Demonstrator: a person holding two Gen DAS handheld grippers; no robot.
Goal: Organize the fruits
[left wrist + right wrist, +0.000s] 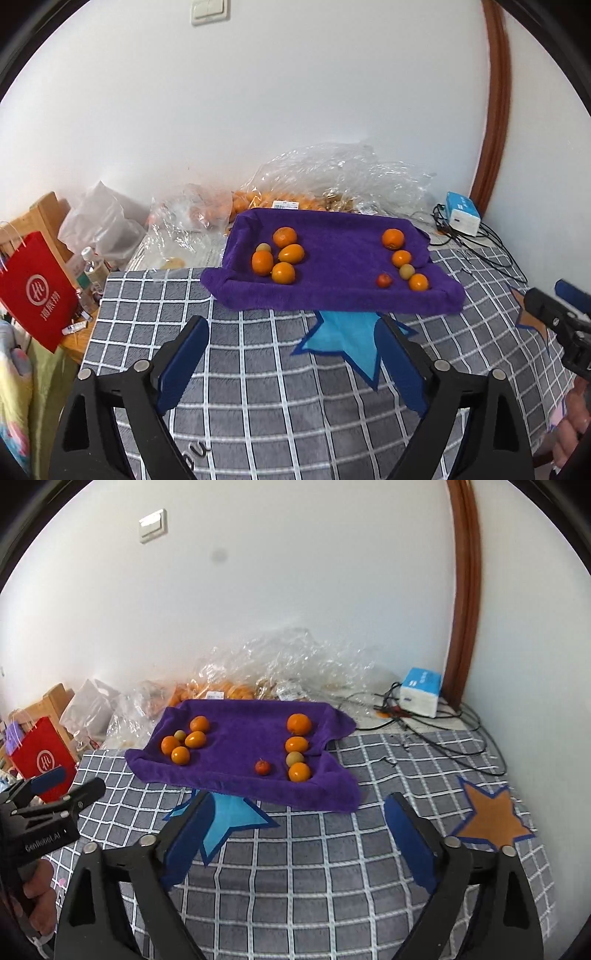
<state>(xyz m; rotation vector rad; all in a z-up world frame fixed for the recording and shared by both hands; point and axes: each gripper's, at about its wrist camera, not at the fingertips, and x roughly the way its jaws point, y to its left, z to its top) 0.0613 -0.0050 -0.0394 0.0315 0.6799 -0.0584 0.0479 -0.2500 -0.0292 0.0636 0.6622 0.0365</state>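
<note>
A purple towel (332, 258) (240, 738) lies on the checked table. On its left side sit several orange fruits (277, 254) (186, 744) with one small green fruit (263, 247) (180, 734). On its right side sit three oranges (393, 238) (299, 724), a green fruit (406, 271) (295, 758) and a small red fruit (383, 280) (262, 767). My left gripper (291, 332) is open and empty, in front of the towel. My right gripper (299, 814) is open and empty, also short of the towel. Each gripper shows at the edge of the other's view.
Clear plastic bags (332, 177) with more oranges lie behind the towel against the wall. A blue-white box (461, 214) and black cables (443, 731) sit at the back right. A red paper bag (37, 291) and bottles (88, 266) stand left. Star patches (495, 819) mark the tablecloth.
</note>
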